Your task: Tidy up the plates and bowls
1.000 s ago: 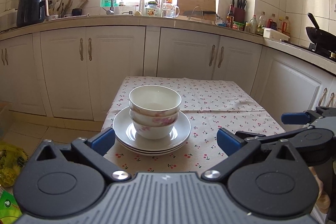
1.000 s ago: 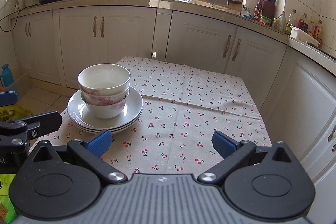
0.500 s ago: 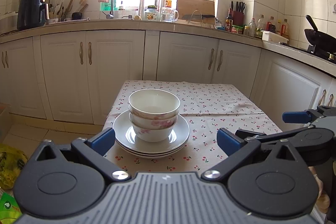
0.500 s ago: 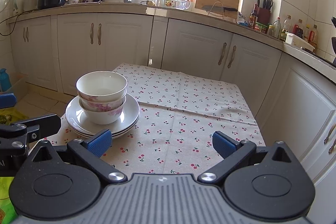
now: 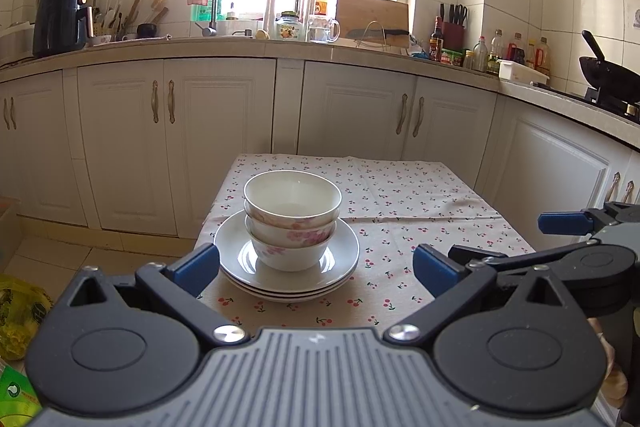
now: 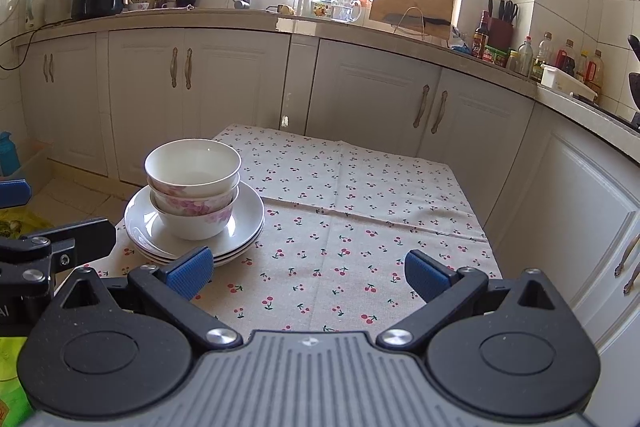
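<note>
Three white bowls with pink flowers [image 5: 292, 223] are nested upright on a stack of white plates [image 5: 344, 255], on the near left part of a table with a cherry-print cloth [image 5: 420, 195]. The bowls [image 6: 192, 187] and plates [image 6: 248, 219] also show in the right wrist view. My left gripper [image 5: 316, 269] is open and empty, held back from the stack near the table's front edge. My right gripper [image 6: 306, 273] is open and empty, to the right of the stack, over the cloth [image 6: 360, 195].
White kitchen cabinets [image 5: 208, 147] run behind and to the right of the table. The counter holds a sink tap [image 5: 200, 7], a black fryer [image 5: 60, 19], bottles and a wok [image 5: 608, 71]. A yellow bag [image 5: 16, 319] lies on the floor at left.
Both grippers have drawn back and risen a little, so the stack looks smaller and farther away. The bowls and plates have not moved.
</note>
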`<action>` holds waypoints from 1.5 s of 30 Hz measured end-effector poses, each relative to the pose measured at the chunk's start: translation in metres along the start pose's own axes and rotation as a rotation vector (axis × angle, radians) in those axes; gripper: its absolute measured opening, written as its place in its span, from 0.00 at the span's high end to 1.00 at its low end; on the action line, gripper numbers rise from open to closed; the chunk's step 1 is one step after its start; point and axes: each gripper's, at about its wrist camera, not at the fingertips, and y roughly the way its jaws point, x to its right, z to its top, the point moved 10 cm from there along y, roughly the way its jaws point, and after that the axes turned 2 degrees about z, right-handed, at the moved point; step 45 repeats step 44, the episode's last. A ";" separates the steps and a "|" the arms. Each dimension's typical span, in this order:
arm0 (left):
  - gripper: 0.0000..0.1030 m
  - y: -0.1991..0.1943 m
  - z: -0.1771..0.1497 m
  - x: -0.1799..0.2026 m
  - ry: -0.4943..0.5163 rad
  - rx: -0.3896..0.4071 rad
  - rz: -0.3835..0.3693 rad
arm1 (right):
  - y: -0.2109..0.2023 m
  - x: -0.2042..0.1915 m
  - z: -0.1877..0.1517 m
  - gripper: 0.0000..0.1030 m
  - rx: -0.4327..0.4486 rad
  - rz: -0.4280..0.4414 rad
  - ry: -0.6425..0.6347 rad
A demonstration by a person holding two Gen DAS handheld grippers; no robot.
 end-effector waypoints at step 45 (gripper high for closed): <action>0.01 0.003 -0.001 0.003 -0.008 -0.011 0.003 | 0.000 0.002 0.001 0.00 0.008 -0.033 -0.006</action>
